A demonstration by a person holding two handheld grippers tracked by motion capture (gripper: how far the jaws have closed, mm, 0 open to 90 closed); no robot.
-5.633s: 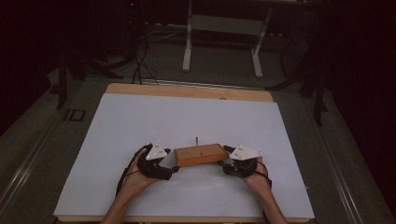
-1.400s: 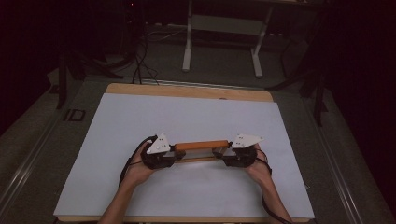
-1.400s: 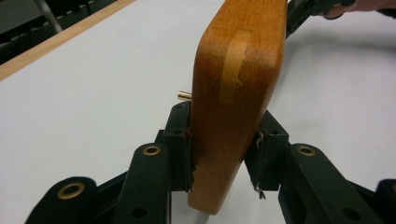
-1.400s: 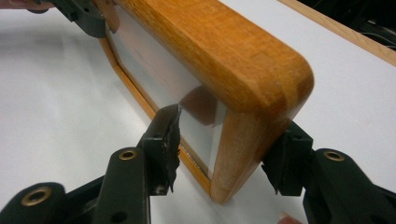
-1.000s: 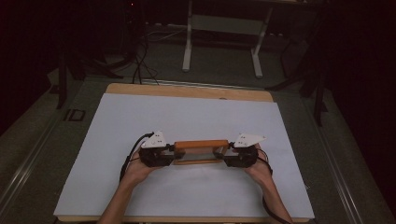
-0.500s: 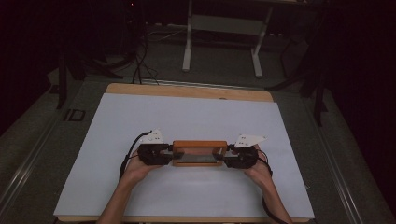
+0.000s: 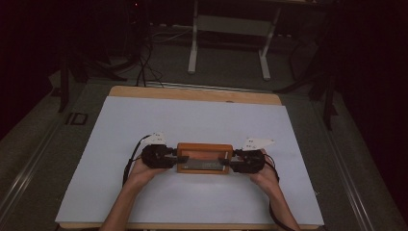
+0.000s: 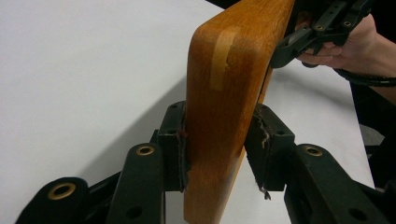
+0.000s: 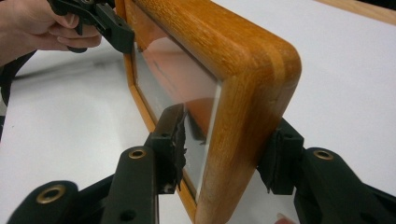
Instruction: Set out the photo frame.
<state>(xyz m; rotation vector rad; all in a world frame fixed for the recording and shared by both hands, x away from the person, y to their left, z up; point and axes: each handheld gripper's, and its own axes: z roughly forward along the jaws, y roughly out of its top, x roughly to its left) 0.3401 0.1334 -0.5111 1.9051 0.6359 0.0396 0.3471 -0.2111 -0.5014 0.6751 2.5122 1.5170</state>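
Observation:
A wooden picture frame with a glass front is held between both grippers above the white table, its glass side tilted toward the person. My left gripper is shut on the frame's left end; in the left gripper view its pads press both faces of the wooden frame. My right gripper is shut on the right end. In the right gripper view one pad lies on the glass and the other behind the wooden frame. Each gripper view shows the other hand's gripper far off.
The white table surface has a wooden strip along its far edge. Beyond it stand a metal stand and cables on the dark floor. A person's forearms come in from the bottom.
The frame lay flat and edge-on between the grippers at first. Over the last second it has been tipped so its glass face turns up toward the person, both grippers staying shut on its ends.

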